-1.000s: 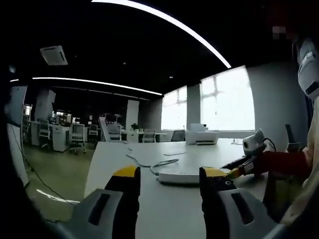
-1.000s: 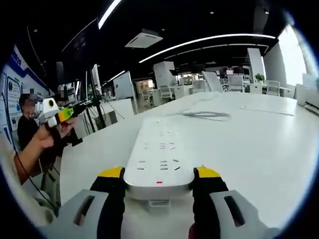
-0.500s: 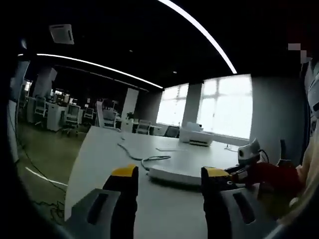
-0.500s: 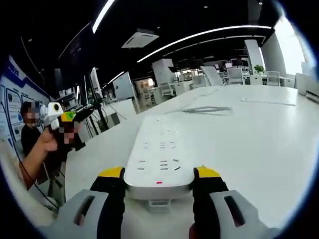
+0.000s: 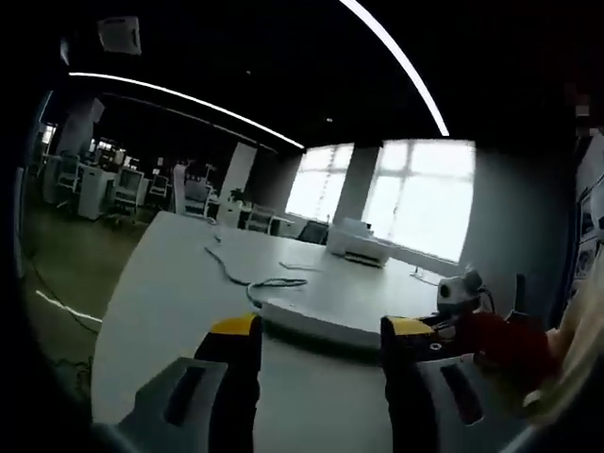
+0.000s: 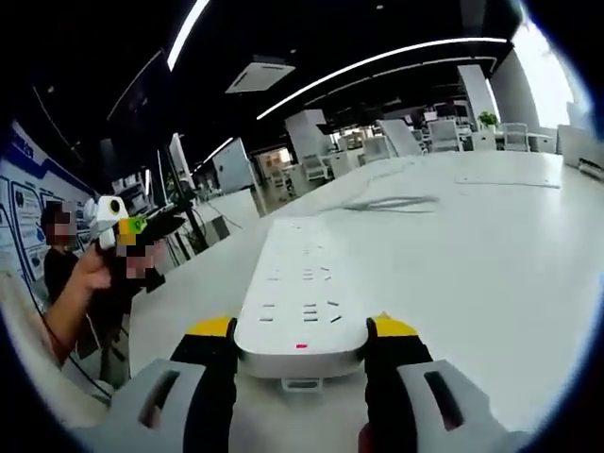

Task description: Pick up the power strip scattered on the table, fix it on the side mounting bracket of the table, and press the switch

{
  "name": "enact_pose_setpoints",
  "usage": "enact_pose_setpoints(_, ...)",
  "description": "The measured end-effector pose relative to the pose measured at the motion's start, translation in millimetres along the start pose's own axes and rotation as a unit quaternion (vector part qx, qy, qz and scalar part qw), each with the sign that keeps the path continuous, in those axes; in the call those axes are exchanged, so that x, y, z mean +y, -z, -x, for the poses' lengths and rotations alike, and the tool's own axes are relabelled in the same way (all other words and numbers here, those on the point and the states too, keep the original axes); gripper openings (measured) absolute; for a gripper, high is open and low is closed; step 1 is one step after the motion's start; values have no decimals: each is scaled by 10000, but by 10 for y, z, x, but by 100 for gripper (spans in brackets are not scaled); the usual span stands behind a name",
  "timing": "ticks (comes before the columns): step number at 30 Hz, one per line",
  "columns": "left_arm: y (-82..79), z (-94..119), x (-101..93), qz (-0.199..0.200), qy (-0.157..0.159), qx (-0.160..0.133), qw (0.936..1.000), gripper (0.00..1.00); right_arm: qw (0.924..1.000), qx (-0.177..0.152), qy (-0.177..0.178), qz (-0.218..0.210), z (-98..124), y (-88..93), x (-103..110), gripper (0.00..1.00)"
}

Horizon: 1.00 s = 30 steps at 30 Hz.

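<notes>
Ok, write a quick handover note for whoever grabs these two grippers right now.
Right gripper: shut on the near end of the power strip, its red switch mark facing the camera.
Left gripper: open, holding nothing, aimed across the table at the strip.
Strip: long body running out over the white table, cable trailing beyond it. Whether it is lifted off the tabletop cannot be told.
Done: strip gripped.
Left: carry it to the table's side bracket, fix it there, press the switch. The bracket is not identifiable here.

Two low views across one table point(image 6: 491, 274)
</notes>
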<state>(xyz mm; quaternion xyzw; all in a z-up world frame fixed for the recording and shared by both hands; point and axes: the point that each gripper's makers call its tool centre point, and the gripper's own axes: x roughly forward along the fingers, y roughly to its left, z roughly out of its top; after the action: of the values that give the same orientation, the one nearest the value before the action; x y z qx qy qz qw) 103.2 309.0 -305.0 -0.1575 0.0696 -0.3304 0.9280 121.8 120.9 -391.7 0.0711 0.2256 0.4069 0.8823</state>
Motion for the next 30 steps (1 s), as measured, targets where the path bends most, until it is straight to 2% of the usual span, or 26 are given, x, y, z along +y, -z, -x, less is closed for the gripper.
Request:
enact_pose_setpoints(4,114,-92,42,206,-83,355,9991,55,9999,19,-17,-107,-1,-7,-8,49)
enact_pose_setpoints(7,127,-170,-30,572,67,370,9977,54,9999,37,-18,-162,-6,-12,-11,49)
enact_pose_setpoints(12,195,-306,-8,944,-5,436,9946,58,9999,85,7,-144,-22,-7,-12,49)
enact_pose_setpoints(15,256,-392,-25,1467,4,435,9882,65,9998,86,2,-163,-24,-6,-20,49)
enact_pose_setpoints(17,245,-438,-45,1802,25,321,9831,68,9998,70,-1,-189,-22,-11,-29,49)
enact_pose_setpoints(20,158,-483,-60,2431,48,8,9700,72,9998,62,1,-187,-21,-10,-33,49)
enact_pose_setpoints(22,137,-492,-50,2729,18,-61,9620,73,9998,58,-4,-195,-19,-13,-43,49)
enact_pose_setpoints(27,112,-514,-46,3027,-8,-114,9530,76,9998,39,-18,-217,-14,-18,-57,49)
enact_pose_setpoints(29,108,-530,-60,3091,11,-107,9510,74,9997,25,-20,-225,-12,-19,-57,49)
enact_pose_setpoints(30,116,-540,-60,3191,2,-99,9477,73,9997,19,-21,-230,-11,-19,-57,49)
